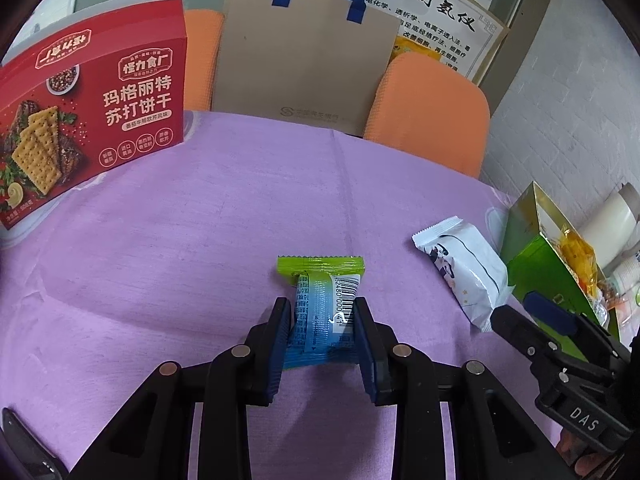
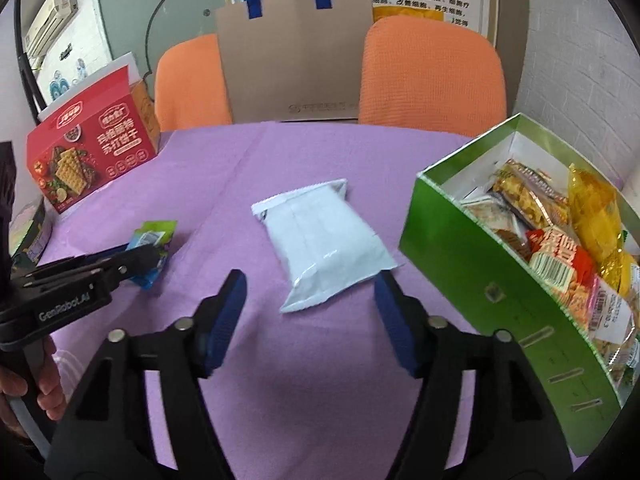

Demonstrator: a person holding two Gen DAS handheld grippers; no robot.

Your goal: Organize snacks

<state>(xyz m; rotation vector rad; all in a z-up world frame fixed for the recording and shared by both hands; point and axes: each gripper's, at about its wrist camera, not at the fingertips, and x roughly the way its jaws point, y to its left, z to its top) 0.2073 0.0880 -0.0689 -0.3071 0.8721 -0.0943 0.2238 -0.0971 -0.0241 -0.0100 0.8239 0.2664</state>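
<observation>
Step in hand: pickup. Left hand-held gripper [image 1: 323, 320] clenched on green-blue snack packet [image 1: 322, 304], low over purple tabletop [image 1: 180, 248]. Right hand-held gripper [image 2: 310, 300] spread wide around white snack pouch [image 2: 324, 240]. Next: close, transfer to green box [image 2: 480, 264].

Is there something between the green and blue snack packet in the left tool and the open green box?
Yes. The white plastic snack pouch lies flat on the purple tablecloth, between the green and blue snack packet and the open green cardboard box. The open right tool also hovers just behind that pouch.
</observation>
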